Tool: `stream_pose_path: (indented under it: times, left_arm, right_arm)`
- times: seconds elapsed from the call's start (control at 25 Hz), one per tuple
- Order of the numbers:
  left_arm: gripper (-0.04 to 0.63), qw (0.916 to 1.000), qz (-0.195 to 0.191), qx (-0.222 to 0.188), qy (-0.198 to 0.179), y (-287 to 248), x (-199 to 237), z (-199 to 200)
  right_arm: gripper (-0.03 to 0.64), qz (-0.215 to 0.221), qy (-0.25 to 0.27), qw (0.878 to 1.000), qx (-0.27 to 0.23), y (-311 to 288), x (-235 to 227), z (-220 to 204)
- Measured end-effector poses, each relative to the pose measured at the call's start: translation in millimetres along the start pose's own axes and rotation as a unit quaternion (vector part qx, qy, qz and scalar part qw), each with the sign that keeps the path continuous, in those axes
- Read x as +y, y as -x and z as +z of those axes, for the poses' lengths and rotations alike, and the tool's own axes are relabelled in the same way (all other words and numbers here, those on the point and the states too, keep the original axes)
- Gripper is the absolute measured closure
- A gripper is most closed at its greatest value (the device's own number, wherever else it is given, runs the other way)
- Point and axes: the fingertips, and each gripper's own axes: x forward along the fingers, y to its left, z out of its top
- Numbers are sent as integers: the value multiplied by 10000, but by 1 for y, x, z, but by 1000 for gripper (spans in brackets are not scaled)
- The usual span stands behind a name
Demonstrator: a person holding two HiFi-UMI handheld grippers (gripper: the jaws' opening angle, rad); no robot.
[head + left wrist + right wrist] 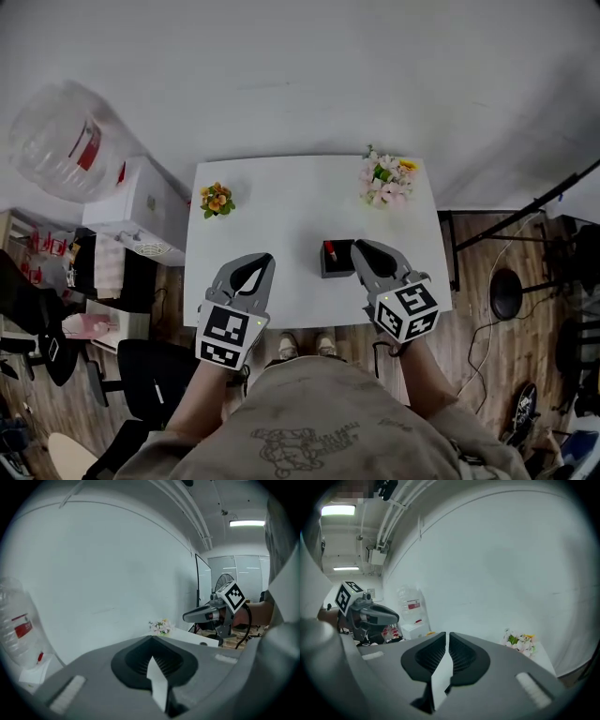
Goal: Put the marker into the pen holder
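The white counter (281, 206) is mostly bare. Its whole middle and left half lie open, and its far edge meets the wall.

One black holder (339, 266) sits right of the middle, close to the near edge. One marker (330, 250) stands in it at its left side, and only a short red tip shows above the rim.

Two bunches of flowers stand at the far corners: an orange bunch (217, 199) on the left and a pink bunch (386, 179) on the right. Both are well apart from the holder. One large clear bottle (66, 141) lies off the counter to the far left.

There are two claws, both over the near edge. The left claw (261, 260) has its jaws together with nothing between them, and open counter lies ahead of it. The right claw (360, 247) is just beside the holder's right side. Its jaws are drawn to a thin slit and are also empty.
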Motion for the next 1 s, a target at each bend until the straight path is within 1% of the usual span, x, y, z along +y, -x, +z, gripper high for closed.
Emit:
stream_pose_path:
  times: [0.28, 0.44, 0.56, 0.72, 0.88, 1.0]
  left_arm:
    - [594, 9991, 143, -363, -158, 21, 2, 32]
    - [594, 9987, 183, -448, -127, 33, 1, 40]
    - [594, 9974, 226, -658, -169, 41, -2, 49]
    - [594, 9968, 238, -760, -113, 49, -10, 47]
    - [594, 9977, 151, -665, -56, 47, -19, 38]
    - [594, 9979, 105, -633, -59, 45, -21, 35]
  right_arm:
    - [584, 203, 230, 9984, -486, 35, 25, 48]
    - [589, 300, 438, 9963, -677, 51, 37, 66]
    - [589, 378, 606, 9946, -749, 63, 46, 75]
    - [589, 418, 632, 9951, -636, 72, 48, 71]
    - [589, 445, 565, 9967, -373, 74, 49, 54]
    - [589, 455, 500, 9973, -287, 73, 50, 46]
